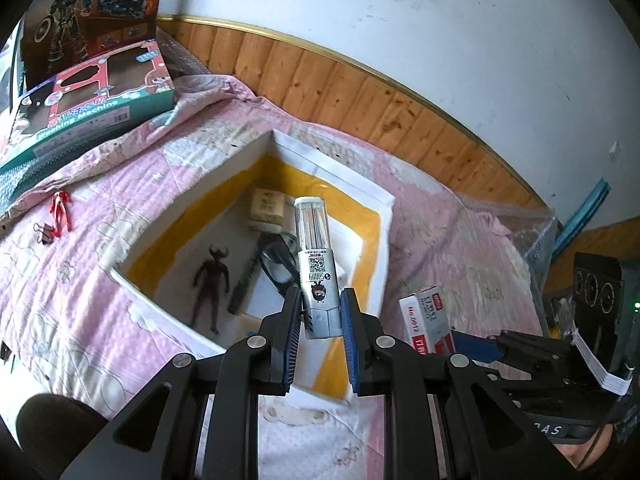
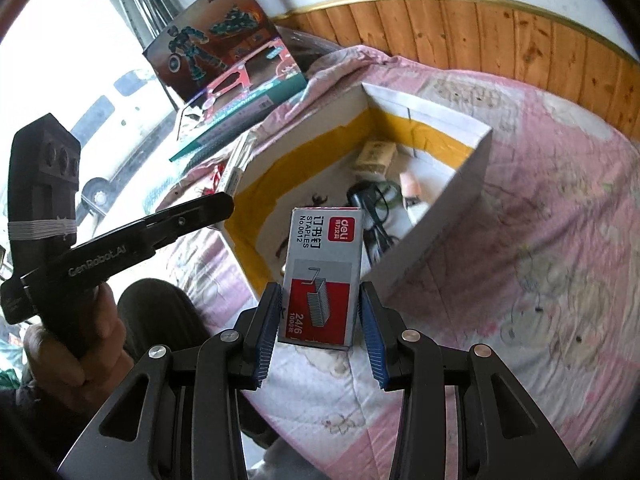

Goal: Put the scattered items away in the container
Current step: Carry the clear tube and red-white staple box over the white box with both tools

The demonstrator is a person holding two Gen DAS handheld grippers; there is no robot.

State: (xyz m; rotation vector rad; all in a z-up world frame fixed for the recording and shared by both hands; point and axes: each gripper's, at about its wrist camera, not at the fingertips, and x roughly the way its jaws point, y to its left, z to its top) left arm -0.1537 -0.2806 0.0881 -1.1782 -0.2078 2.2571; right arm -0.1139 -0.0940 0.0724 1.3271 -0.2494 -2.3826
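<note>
My left gripper (image 1: 320,314) is shut on a grey tube with a clear cap (image 1: 318,264), held upright over the near edge of the white box with yellow tape inside (image 1: 382,216). In the box lie a dark figurine (image 1: 212,280), a black pen (image 1: 244,286), dark glasses (image 1: 276,258) and a small beige packet (image 1: 267,204). My right gripper (image 2: 320,314) is shut on a red-and-grey staples box (image 2: 322,276), just short of the white box's (image 2: 440,220) near corner. The left gripper (image 2: 188,214) with its tube (image 2: 240,162) shows at the left of the right wrist view.
A red figurine (image 1: 60,210) and a black binder clip (image 1: 44,232) lie on the pink quilt (image 1: 100,280) left of the box. Two toy cartons (image 1: 92,92) are stacked at the far left. A wooden headboard (image 1: 360,92) runs behind. A hand (image 2: 76,344) grips the left handle.
</note>
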